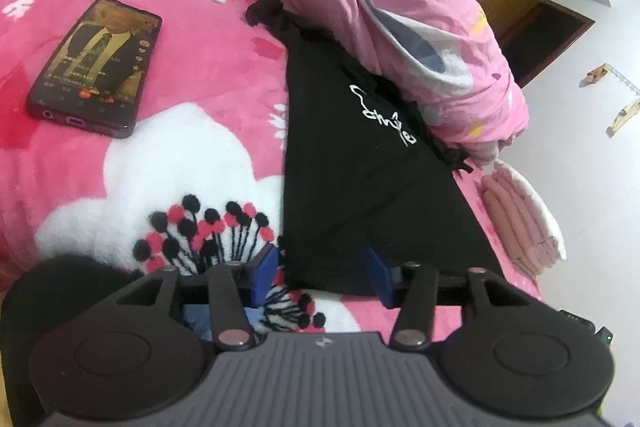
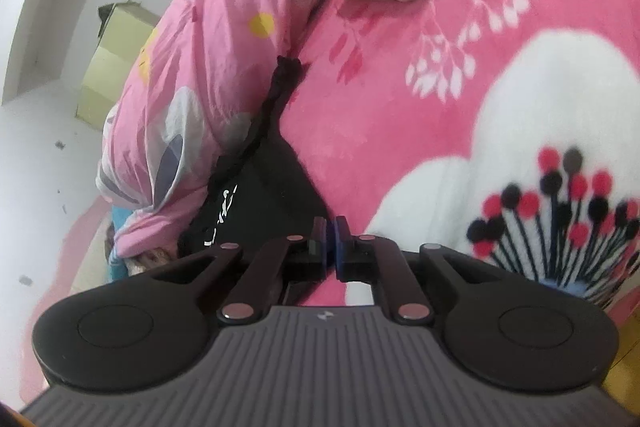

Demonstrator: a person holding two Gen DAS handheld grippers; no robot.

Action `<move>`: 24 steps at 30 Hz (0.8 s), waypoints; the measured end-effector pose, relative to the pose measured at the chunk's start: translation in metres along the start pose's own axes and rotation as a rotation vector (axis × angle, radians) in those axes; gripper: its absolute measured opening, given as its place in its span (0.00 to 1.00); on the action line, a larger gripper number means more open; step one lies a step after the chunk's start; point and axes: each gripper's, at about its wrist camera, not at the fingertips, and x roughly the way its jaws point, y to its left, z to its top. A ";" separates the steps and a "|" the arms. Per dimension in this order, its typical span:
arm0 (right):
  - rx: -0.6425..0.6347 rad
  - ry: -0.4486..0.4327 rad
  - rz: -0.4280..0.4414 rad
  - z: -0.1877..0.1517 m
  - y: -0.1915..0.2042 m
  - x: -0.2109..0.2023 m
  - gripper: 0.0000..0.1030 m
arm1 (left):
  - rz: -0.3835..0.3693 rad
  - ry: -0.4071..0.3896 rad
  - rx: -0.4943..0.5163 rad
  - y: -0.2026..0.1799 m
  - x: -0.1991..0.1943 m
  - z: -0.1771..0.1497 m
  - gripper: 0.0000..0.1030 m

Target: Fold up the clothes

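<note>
Over the near bed edge, left tool (image 1: pixel 326 277) spread astride black garment (image 1: pixel 360 167), right tool (image 2: pixel 330 247) pinched together, whether cloth is caught there unclear, garment's far side hidden under pink quilt (image 1: pixel 420 27).

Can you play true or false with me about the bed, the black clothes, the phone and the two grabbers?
1. The black garment with white writing lies on the pink fleece blanket with white flowers. True.
2. The left gripper is squeezed shut. False: its blue fingers stand apart, around the garment's near edge.
3. The dark smartphone has its screen off. False: the screen is lit and shows a picture.
4. The right gripper has its fingers pressed together. True, at a corner of the black garment; whether cloth is pinched cannot be told.
5. The folded pale pink ribbed cloth lies on top of the phone. False: it sits at the bed's far edge, away from it.
</note>
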 end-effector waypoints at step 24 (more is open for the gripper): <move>-0.198 0.148 -0.005 -0.006 0.035 0.027 0.03 | 0.115 0.002 0.143 -0.028 0.011 -0.006 0.05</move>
